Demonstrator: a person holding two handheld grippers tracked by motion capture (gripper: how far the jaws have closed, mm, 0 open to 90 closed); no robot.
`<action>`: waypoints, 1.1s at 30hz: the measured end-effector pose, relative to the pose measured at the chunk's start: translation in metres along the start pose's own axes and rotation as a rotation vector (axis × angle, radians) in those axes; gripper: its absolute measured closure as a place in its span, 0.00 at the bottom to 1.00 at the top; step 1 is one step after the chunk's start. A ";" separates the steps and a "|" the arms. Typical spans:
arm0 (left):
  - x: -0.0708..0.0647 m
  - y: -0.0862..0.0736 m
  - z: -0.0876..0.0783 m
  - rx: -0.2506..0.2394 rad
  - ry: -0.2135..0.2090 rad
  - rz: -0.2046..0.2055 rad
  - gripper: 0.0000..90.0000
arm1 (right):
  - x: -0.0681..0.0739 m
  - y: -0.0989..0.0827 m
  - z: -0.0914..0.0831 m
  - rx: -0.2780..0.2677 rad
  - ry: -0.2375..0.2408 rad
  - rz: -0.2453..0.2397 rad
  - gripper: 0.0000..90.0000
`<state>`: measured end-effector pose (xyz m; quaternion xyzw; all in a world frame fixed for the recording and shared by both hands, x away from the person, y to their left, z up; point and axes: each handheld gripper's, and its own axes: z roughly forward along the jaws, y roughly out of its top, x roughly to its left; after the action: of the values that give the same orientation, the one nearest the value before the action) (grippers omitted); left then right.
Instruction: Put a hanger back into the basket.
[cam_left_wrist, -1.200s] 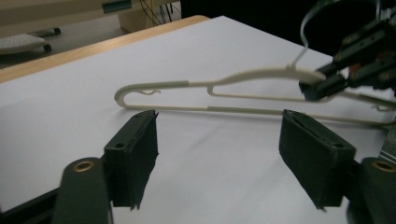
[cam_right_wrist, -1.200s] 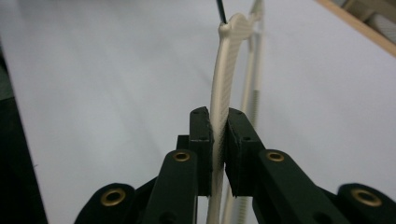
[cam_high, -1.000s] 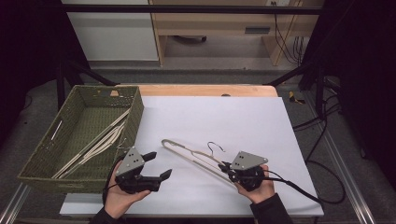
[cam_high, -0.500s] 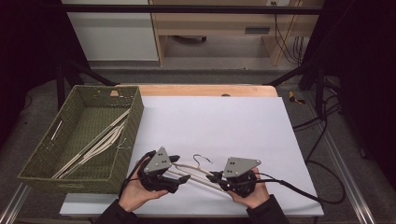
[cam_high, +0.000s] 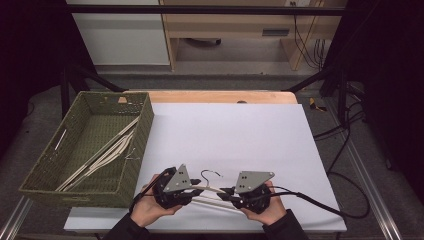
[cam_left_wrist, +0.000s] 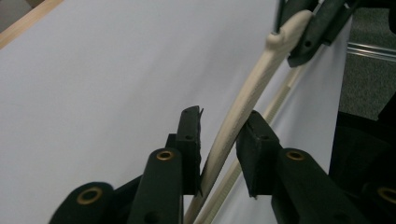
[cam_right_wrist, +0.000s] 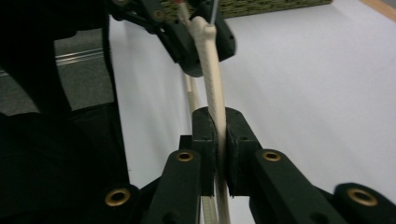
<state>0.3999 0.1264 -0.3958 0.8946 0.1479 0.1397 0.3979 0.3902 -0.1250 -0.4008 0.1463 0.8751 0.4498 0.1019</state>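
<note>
1. While both tools sit at the near edge of the white worktop (cam_high: 240, 135), a cream clothes hanger (cam_high: 212, 191) spans the gap between them, wire hook pointing away from the person.
2. Right tool (cam_right_wrist: 221, 154): jaws clamped narrow on one hanger arm, pads tight against both sides.
3. Left tool (cam_left_wrist: 219, 154): jaws part-open around the other hanger arm (cam_left_wrist: 243, 107). One pad looks to be touching, the other stands off with a visible gap. Not gripping yet, as far as I can judge.
4. Key relation: hanger's long axis runs left-right along the near edge, from one tool to the other. Each gripper view looks straight down the arm at the opposite tool.
5. Green woven basket (cam_high: 75, 175) is just left of the left tool (cam_high: 172, 187), with more cream hangers (cam_high: 100, 157) lying lengthwise inside.
6. Left hand is nearer the basket, so a handover to the left tool, then swing left, looks likely. Hanger axis would need turning to match the basket's length.
</note>
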 end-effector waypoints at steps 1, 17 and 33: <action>-0.001 0.001 -0.001 -0.001 -0.003 0.007 0.81 | 0.000 0.000 -0.001 -0.002 -0.011 0.001 0.91; -0.005 0.008 -0.027 -0.063 0.049 -0.082 0.96 | -0.011 -0.004 -0.025 -0.158 -0.229 0.077 0.39; 0.021 0.027 -0.097 -0.149 0.168 -0.133 0.96 | -0.041 -0.038 -0.069 -0.229 -0.340 0.285 0.14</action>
<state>0.3878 0.1818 -0.3102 0.8358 0.2290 0.1979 0.4581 0.4012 -0.2130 -0.3900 0.3294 0.7594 0.5246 0.1989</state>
